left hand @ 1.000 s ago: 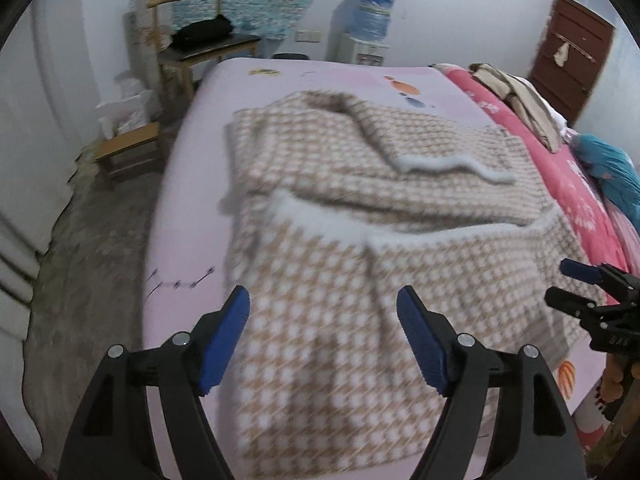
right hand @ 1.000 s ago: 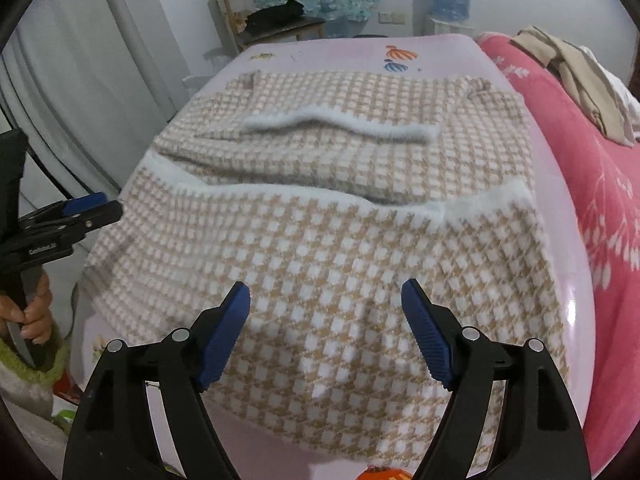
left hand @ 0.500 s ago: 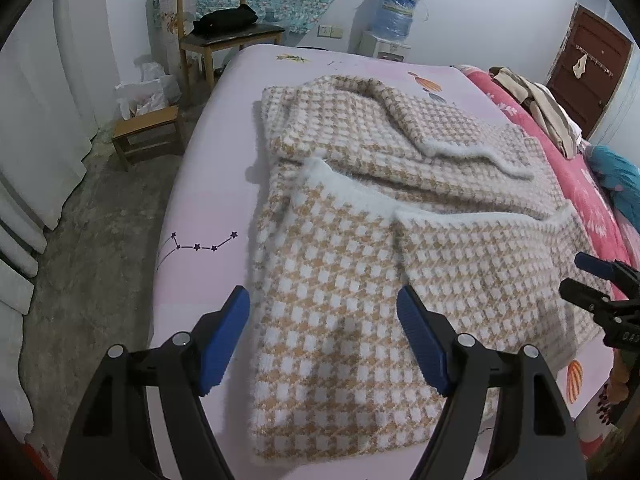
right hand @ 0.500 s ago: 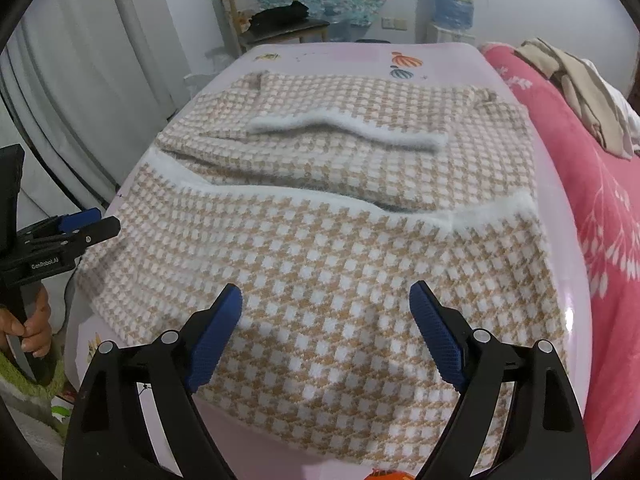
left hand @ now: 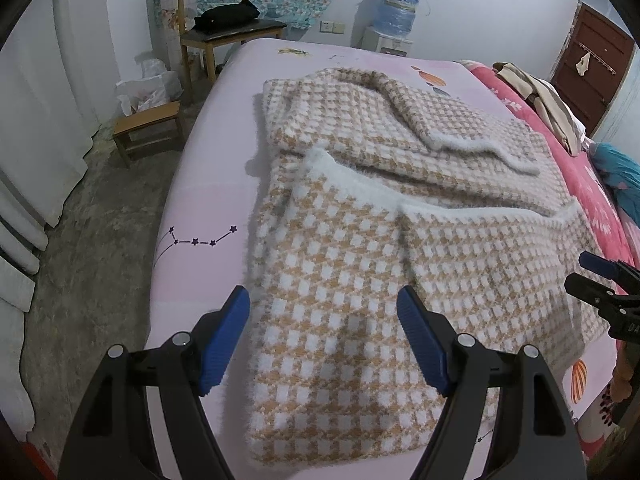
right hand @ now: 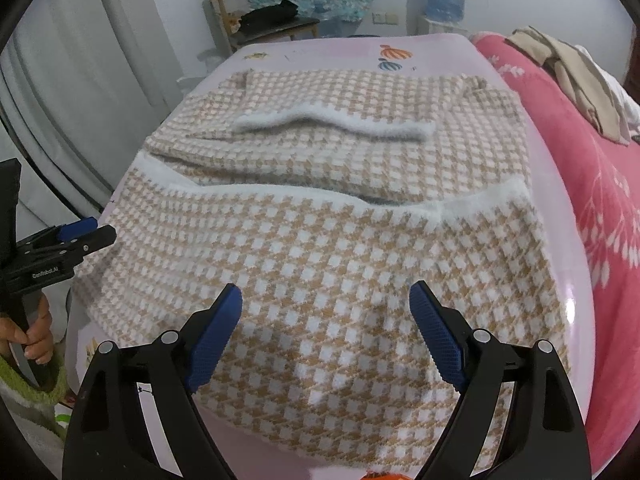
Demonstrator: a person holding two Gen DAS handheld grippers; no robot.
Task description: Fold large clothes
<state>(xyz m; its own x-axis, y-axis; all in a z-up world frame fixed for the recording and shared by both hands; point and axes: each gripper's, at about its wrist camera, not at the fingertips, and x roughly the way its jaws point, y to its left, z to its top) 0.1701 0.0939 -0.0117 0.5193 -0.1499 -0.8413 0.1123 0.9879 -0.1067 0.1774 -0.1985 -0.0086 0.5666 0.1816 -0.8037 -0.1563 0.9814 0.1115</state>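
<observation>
Two fuzzy white-edged folds cross the tan-and-white checked garment [left hand: 360, 264].

Bare pink sheet on the bed [left hand: 208, 184] runs clear along the 9 o'clock side of the checked garment [left hand: 360, 264], open for a pass; a stool [left hand: 148, 128] and chair [left hand: 224, 20] stand off the bed at 10–11 o'clock. At 3 o'clock the right hand-held gripper [left hand: 596, 276] hangs near the garment's edge, red blanket [right hand: 592, 168] and heaped beige clothes [right hand: 576, 76] beyond. Above the garment, nothing blocks either gripper.
</observation>
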